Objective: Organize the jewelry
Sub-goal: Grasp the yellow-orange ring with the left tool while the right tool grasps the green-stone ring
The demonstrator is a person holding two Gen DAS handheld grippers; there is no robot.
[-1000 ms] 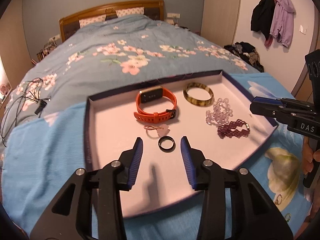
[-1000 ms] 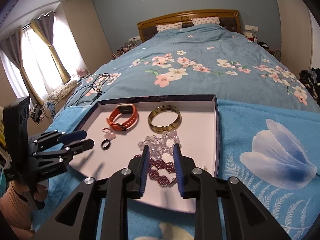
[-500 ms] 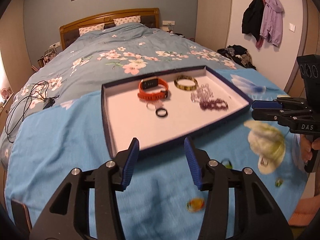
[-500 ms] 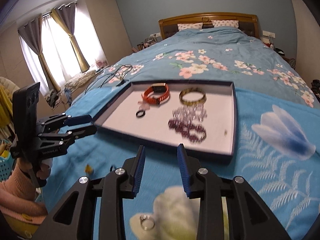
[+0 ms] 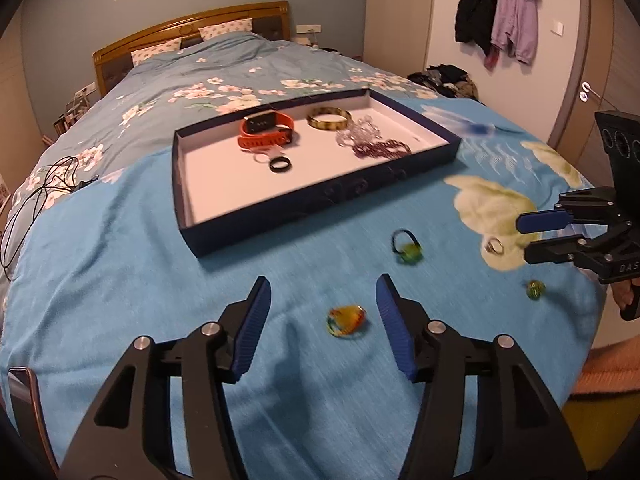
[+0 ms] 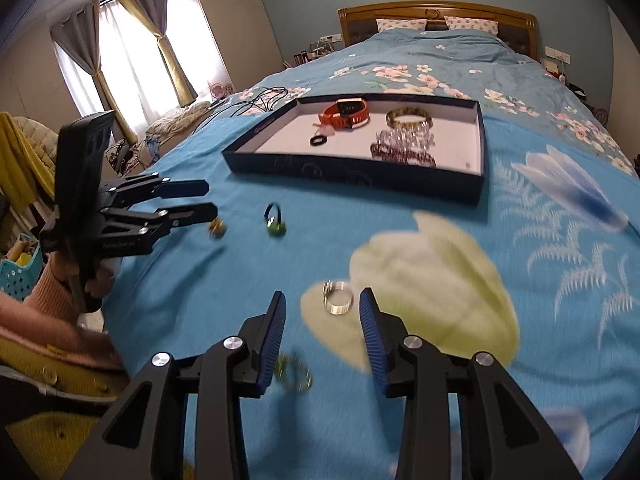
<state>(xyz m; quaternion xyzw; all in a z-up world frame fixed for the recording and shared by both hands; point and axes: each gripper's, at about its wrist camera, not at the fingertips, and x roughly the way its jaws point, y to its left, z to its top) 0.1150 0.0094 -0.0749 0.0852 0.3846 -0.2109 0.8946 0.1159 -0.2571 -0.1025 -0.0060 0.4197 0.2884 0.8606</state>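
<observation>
We held the left gripper (image 5: pixel 324 312) low over the blue bedspread (image 5: pixel 120 280), its jaws opening and about half apart, gripping nothing. A blurred orange-and-yellow ring (image 5: pixel 346 321) lay on the cloth between the fingers, touching neither pad. Farther off and to the right sat a green-stoned ring (image 5: pixel 406 246), and at the far right a small green bead (image 5: pixel 535 289).

Our right gripper (image 6: pixel 322 316) was opening too, its jaws moderately apart and empty. A silver ring (image 6: pixel 338 297) lay on a pale flower of the print, just ahead of the tips and nearer the right finger, clear of both. A blurred greenish piece (image 6: pixel 294 372) lay beneath the left finger.

The tray (image 5: pixel 320 194) sat farther up the bed, dark blue outside and white within. In it lay an orange watch (image 5: pixel 265 130) at the far side, a mottled bangle (image 5: pixel 329 118) to its right, a black ring (image 5: pixel 280 164) nearer us, and clear beads (image 5: pixel 360 133) touching a dark purple bracelet (image 5: pixel 382 148) on the right. A pale pink piece beside the black ring was too small to make out.
</observation>
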